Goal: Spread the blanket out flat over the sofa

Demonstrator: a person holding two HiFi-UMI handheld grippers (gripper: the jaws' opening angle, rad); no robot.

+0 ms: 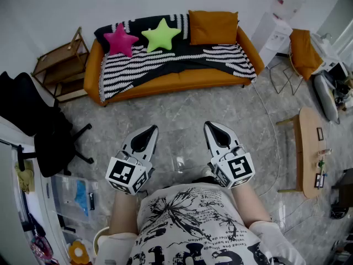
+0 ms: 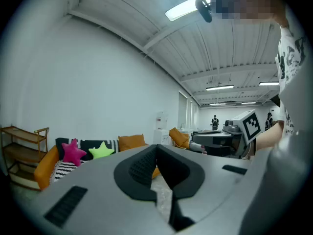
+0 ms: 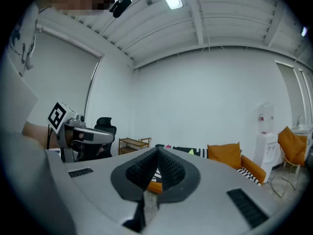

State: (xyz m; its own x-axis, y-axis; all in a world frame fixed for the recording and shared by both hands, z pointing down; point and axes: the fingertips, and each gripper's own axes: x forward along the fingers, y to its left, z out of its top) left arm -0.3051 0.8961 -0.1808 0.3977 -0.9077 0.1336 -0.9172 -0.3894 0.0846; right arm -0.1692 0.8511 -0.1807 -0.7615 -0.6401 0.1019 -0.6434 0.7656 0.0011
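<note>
An orange sofa (image 1: 182,81) stands against the far wall. A black-and-white striped blanket (image 1: 165,62) lies spread over its seat and backrest. On it rest a pink star pillow (image 1: 121,40) and a green star pillow (image 1: 160,35); an orange cushion (image 1: 213,27) leans at the right end. My left gripper (image 1: 150,130) and right gripper (image 1: 212,126) hover side by side over the floor, well short of the sofa, both shut and holding nothing. In the left gripper view the sofa (image 2: 46,165) shows low at left; the right gripper view has the orange cushion (image 3: 223,155) beyond the jaws.
A wooden shelf (image 1: 60,65) stands left of the sofa, a black office chair (image 1: 47,134) nearer on the left. A white water dispenser (image 1: 276,29), an orange chair (image 1: 303,51) and a low wooden table (image 1: 310,150) stand at the right. Grey marble floor (image 1: 176,117) lies between me and the sofa.
</note>
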